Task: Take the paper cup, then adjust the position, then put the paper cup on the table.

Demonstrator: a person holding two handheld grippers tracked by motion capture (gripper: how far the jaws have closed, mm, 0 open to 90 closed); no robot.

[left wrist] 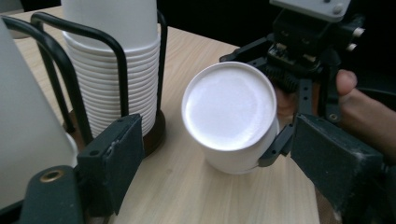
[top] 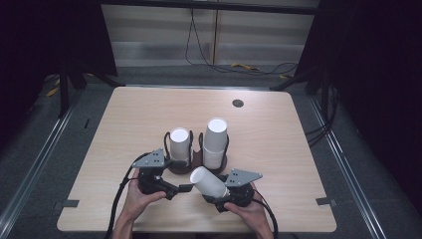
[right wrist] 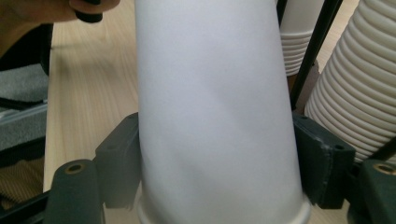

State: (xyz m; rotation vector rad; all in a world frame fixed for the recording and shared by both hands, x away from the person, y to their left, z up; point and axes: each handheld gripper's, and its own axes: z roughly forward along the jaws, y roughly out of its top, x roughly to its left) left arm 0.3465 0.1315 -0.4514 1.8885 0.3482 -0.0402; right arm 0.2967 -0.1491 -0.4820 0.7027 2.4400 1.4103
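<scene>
A: Where is the white paper cup [top: 208, 182]?

B: Clamped sideways in the right gripper [top: 215, 196], both pads pressed on its wall near the rim, its closed bottom pointing at the left gripper [top: 185, 188].

A: And that one?

B: Its jaws stand wide with nothing between them, just short of the cup's bottom.

A: Any room around them?

B: Little behind: two stacks of white paper cups [top: 215, 142] in a black wire holder [top: 201, 141] stand just beyond both grippers. The light wooden table [top: 124, 117] lies bare to left, right and far edge; the near edge is close under the hands.
</scene>
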